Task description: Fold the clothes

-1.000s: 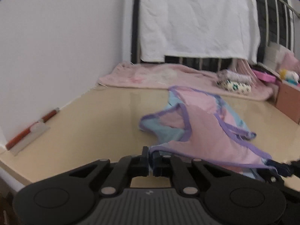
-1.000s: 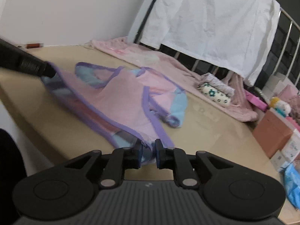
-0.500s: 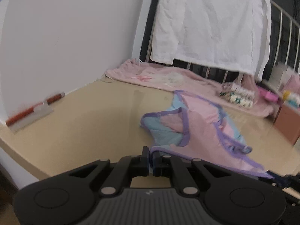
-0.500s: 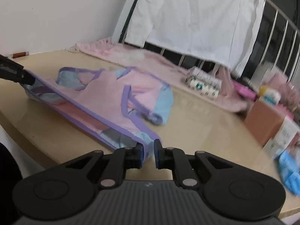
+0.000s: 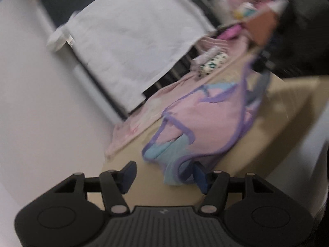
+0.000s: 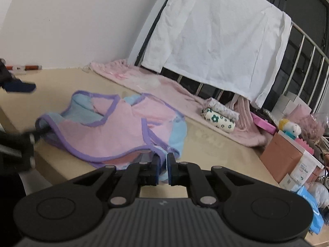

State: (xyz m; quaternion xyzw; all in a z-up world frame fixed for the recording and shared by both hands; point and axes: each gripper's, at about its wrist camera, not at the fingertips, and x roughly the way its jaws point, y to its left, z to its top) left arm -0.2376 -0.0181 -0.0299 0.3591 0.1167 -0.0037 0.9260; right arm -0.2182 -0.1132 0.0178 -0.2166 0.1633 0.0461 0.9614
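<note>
In the left wrist view, which is tilted and blurred, the left gripper [image 5: 164, 175] stands with its two blue-padded fingers spread wide and nothing pinched between them. The pink and light-blue garment with purple binding [image 5: 205, 121] lies just ahead of this claw on the beige tabletop [image 5: 283, 111]; its near corner sags against the inner face of the right-hand finger, while the left-hand finger is apart from the cloth over bare table. Beyond the garment a pale pink fleece blanket [image 5: 131, 129] lies along the far edge, and above it a white cloth [image 5: 131, 41] hangs over a dark frame. In the right wrist view, the right gripper [image 6: 162, 169] has its jaws drawn nearly together, pinching a fold of the garment's [image 6: 115, 131] near hem between the pads. From this claw the garment spreads ahead and to the left, flat on the table [image 6: 216, 144]. At the far left, the other gripper's blue finger [image 6: 19, 86] hovers apart from the garment's edge. Ahead and right of the claw sit a small floral roll [image 6: 219, 121] and a brown cardboard box [image 6: 282, 156].
</note>
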